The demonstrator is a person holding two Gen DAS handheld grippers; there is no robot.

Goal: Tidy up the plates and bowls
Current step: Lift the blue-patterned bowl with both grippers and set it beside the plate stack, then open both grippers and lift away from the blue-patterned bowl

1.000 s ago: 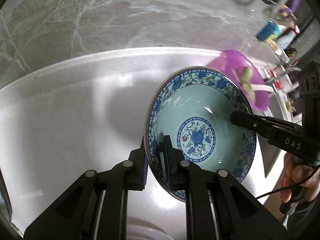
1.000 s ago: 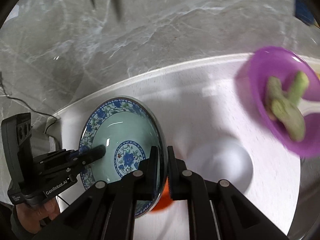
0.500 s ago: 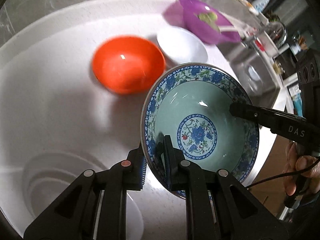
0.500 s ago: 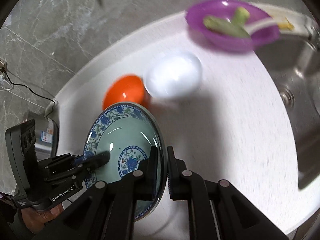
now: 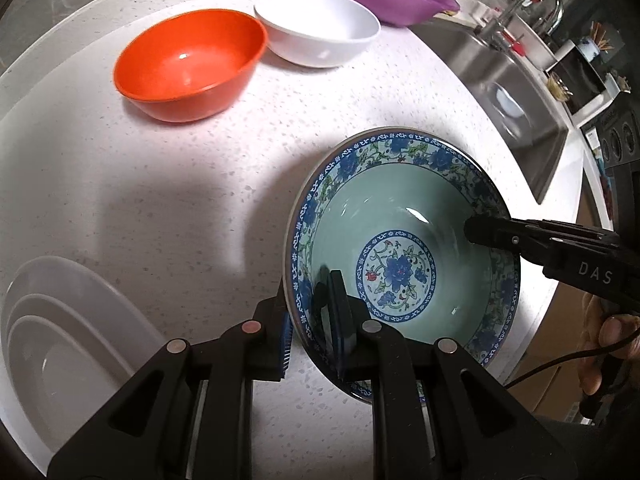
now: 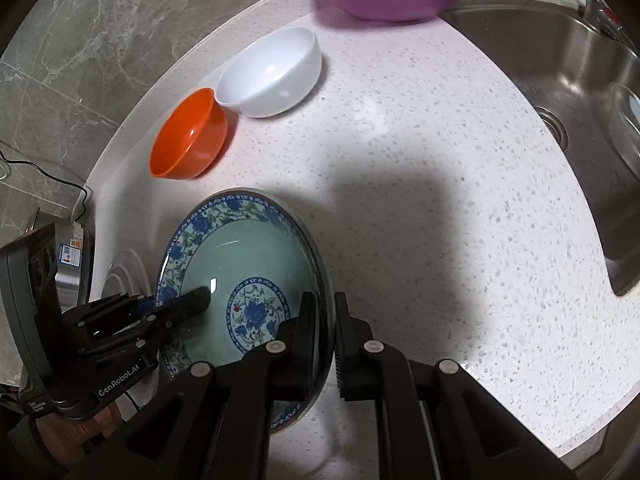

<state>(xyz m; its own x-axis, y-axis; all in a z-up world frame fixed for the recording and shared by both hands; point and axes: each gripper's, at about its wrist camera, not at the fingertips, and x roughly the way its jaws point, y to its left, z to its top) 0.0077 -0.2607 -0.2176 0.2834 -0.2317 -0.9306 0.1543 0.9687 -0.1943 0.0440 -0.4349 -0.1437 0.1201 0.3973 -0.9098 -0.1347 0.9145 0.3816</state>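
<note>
The left gripper [image 5: 310, 332] and right gripper [image 6: 325, 338] each pinch one side of the blue flower bowl [image 5: 404, 256], just above the table [image 5: 168, 200]. It looks breakable and slippery, so holding its rim is best.

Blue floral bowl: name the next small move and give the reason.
Probably lower the blue floral bowl onto the counter. The left gripper and right gripper each clamp its rim, and the speckled surface beneath looks bare.

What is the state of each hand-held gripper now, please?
Left hand-held gripper: shut on the rim of the patterned bowl.
Right hand-held gripper: shut on the opposite rim of the same bowl.
</note>
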